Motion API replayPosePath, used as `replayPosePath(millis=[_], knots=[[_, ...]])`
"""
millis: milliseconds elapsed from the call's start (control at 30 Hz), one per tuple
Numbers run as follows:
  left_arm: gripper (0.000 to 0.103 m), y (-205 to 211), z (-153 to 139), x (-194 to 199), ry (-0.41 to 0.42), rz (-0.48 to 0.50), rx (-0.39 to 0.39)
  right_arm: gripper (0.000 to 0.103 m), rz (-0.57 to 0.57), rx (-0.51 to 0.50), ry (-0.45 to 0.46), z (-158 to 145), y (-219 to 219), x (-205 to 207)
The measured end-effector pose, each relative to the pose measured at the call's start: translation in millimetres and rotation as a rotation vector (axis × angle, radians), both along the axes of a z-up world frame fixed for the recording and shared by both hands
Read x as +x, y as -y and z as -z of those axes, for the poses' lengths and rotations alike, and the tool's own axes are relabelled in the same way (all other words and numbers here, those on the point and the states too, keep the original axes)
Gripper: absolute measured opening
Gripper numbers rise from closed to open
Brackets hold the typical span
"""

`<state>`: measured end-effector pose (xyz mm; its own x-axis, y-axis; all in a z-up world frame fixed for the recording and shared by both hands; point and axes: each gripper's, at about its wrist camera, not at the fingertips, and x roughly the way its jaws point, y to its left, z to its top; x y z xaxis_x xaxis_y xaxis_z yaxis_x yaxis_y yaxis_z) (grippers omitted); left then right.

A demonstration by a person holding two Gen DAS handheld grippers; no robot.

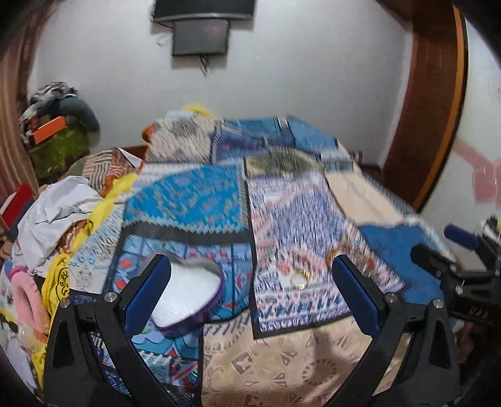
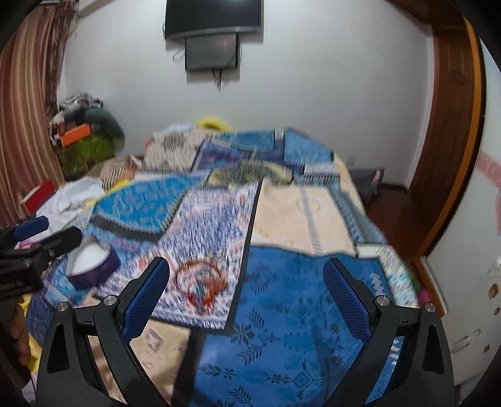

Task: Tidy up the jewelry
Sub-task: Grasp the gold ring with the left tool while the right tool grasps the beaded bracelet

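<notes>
A purple heart-shaped box (image 1: 188, 291) with a white inside lies open on the patchwork bedspread (image 1: 281, 360), just behind my left gripper's left finger. A gold ring (image 1: 300, 277) rests between the fingers of my left gripper (image 1: 250, 261), which is open and empty. In the right wrist view a thin reddish bangle (image 2: 200, 277) with a colourful charm lies near the left finger of my right gripper (image 2: 246, 262), also open and empty. The box (image 2: 94, 266) sits to its left. Both views are blurred by motion.
Crumpled white and yellow clothes (image 1: 59, 219) pile up at the bed's left side. A dark wooden door frame (image 2: 451, 141) stands on the right, and a wall-mounted TV (image 2: 213, 15) hangs on the far wall. My left gripper (image 2: 56, 231) shows at the left edge of the right wrist view.
</notes>
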<state>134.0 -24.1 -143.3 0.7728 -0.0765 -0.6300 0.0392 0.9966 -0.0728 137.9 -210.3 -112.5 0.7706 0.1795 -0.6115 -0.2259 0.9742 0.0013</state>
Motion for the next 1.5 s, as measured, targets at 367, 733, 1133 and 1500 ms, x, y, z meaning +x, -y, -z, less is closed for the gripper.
replayPosePath(millis=[367, 733, 1133, 1500], knots=[[0.072, 23.0, 36.6, 22.7, -0.107, 0.122, 0.011, 0.076, -0.062, 0.059, -0.143, 31.4, -0.1, 20.0], [0.052, 23.1, 57.4, 40.7, -0.179, 0.168, -0.066, 0.036, -0.177, 0.066, -0.204, 45.1, -21.4, 25.2], [0.018, 27.8, 58.8, 46.9, -0.181, 0.200, -0.104, 0.008, -0.186, 0.045, -0.219, 51.3, -25.7, 23.4], [0.000, 33.1, 42.6, 28.1, -0.151, 0.218, -0.104, 0.007, -0.159, 0.099, -0.188, 35.3, -19.0, 11.7]])
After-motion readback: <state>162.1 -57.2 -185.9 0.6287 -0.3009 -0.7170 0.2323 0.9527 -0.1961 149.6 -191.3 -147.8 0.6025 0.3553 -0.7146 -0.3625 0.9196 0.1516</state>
